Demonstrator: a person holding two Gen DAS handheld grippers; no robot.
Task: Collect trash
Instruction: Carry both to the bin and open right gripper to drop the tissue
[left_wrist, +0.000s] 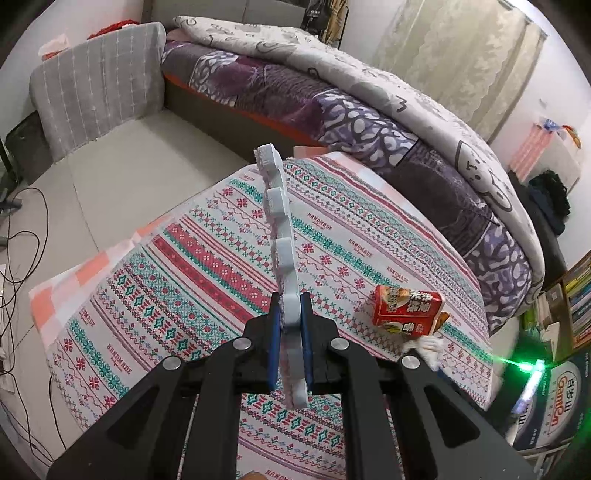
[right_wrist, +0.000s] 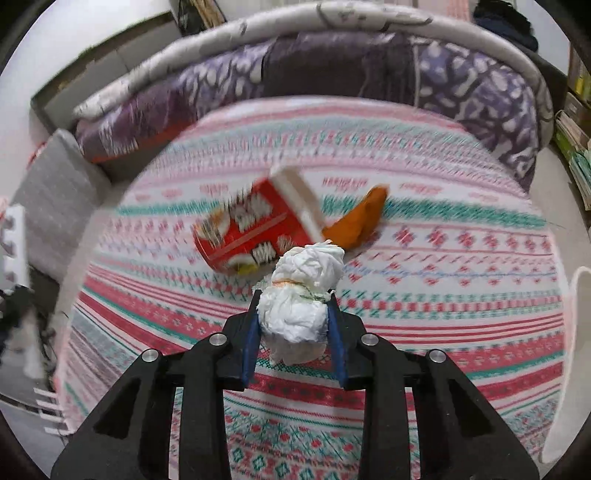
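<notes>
My left gripper clamps one notched white foam strip; my right gripper squeezes one crumpled white tissue wad. Beside the wad, one blurred red carton half hides an orange scrap.

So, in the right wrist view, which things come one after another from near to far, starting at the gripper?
right gripper closed on the crumpled white tissue → red carton → patterned tablecloth far edge → purple blanket

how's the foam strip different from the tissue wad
The foam strip is long, flat and notched; the tissue wad is a crumpled white lump. The strip stands upright in the left gripper; the wad sits in the right gripper. Both are clamped between blue pads.
</notes>
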